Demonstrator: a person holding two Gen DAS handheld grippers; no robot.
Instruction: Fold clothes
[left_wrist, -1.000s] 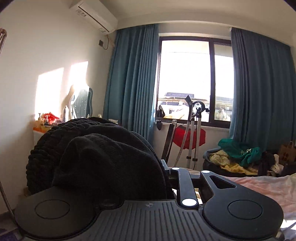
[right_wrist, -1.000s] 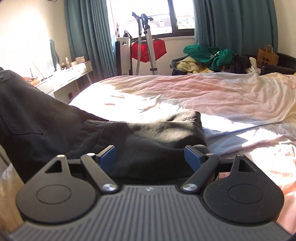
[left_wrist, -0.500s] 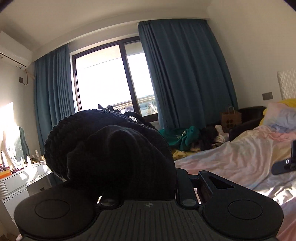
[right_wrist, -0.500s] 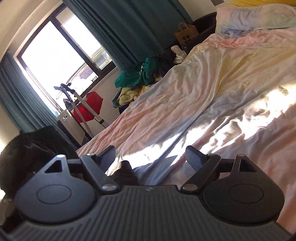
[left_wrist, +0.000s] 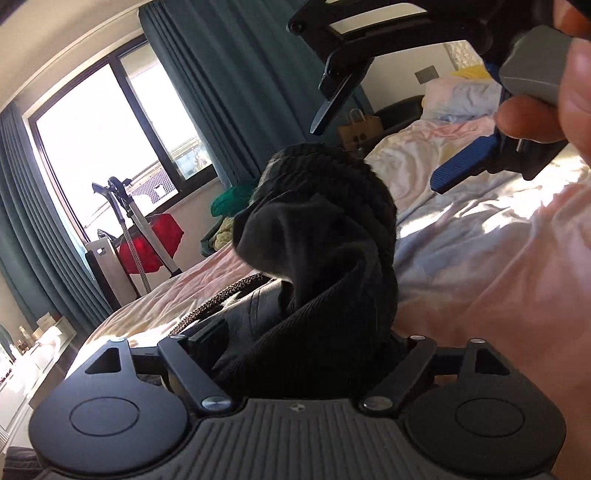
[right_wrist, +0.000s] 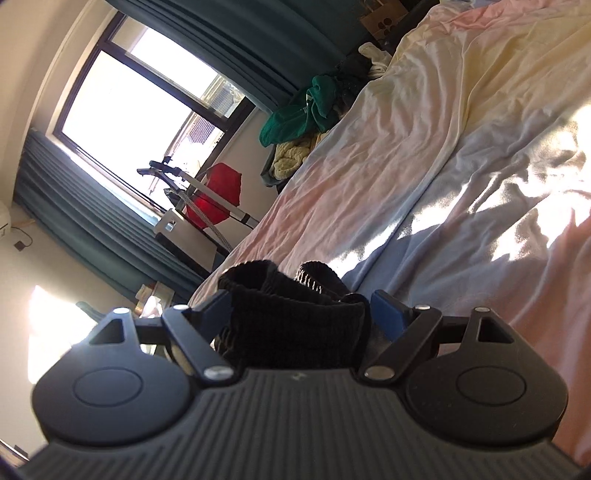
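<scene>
Black knit garment (left_wrist: 332, 240) bunched into a tall, twisted heap, up off the bed sheet (left_wrist: 480, 240) and stuffed right into the mouth of the left gripper (left_wrist: 295, 343). Jaws there spread wide, linkage arms splayed out to both sides, cloth filling the whole gap. Near finger showing on the left, the other one buried under fabric. No telling about any real squeeze on the cloth.

Over to the right gripper (right_wrist: 299, 306): also spread wide, blue pads (right_wrist: 384, 312) well apart, with a ribbed cuff or hem of the same dark knit sitting between them and reaching both sides. Seen from the left wrist, hanging above and beyond the heap, tilted, held by a hand (left_wrist: 554, 92) in the top right corner, thumb curled under the grey handle.

Smoother black fabric folded into the front of the bundle, chunky ribbing over the top and down the right side.

Behind all that, rumpled pastel sheet in hard sunlight. Further back, a pile of green and yellow clothes (right_wrist: 295, 114), a brown paper bag (left_wrist: 360, 127), teal curtains (left_wrist: 229, 92) around a bright window (left_wrist: 103, 147), and a metal stand (left_wrist: 129, 221) beside something red (right_wrist: 218, 195).
</scene>
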